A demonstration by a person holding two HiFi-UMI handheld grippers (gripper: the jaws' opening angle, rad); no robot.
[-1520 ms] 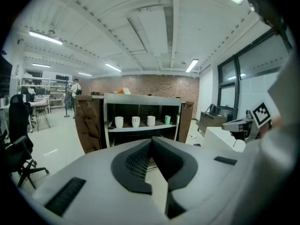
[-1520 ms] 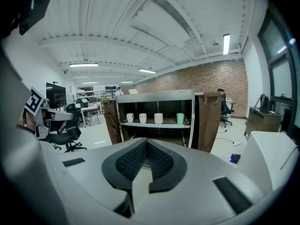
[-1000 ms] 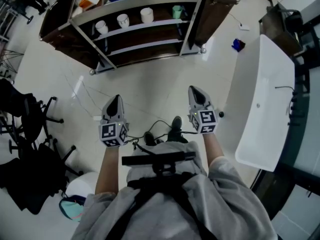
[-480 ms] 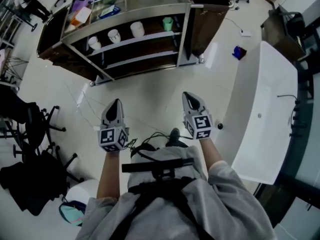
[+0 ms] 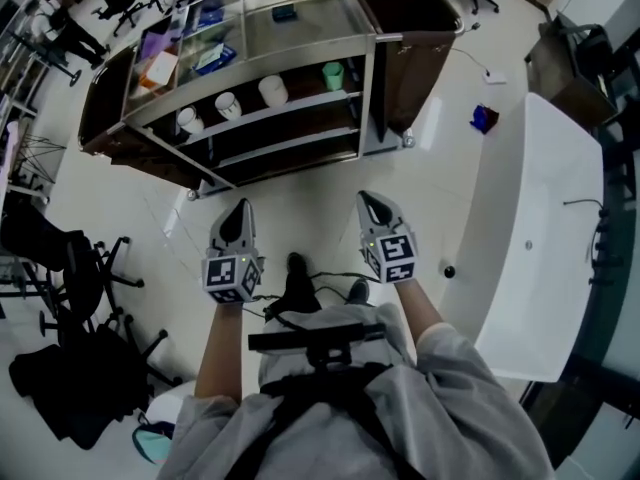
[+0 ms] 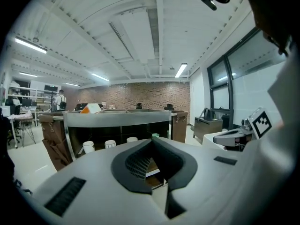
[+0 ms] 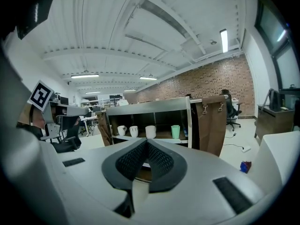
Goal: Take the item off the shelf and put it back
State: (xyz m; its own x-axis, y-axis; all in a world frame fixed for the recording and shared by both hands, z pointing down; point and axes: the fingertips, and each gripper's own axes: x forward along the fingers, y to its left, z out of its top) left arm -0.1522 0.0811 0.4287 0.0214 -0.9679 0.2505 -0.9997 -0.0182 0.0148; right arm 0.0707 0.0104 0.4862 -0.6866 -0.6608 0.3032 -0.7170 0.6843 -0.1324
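Note:
A metal shelf cart (image 5: 260,28) stands on the floor ahead of me. On its upper shelf stand three white cups (image 5: 273,90) (image 7: 150,131) and a green cup (image 5: 333,74) (image 7: 175,131) at the right end. My left gripper (image 5: 240,207) (image 6: 151,141) is shut and empty, held over the floor short of the cart. My right gripper (image 5: 368,199) (image 7: 146,141) is also shut with nothing in it, level with the left one. Both point toward the shelf.
A long white table (image 5: 540,218) runs along my right. Office chairs (image 5: 70,268) and dark bags stand at the left. A small blue object (image 5: 484,118) and a cable lie on the floor right of the cart. Boxes (image 5: 160,66) sit on the cart top.
I have stepped closer to the cart, which now lies lower and larger in the head view. Both grippers stay shut and held out in front.

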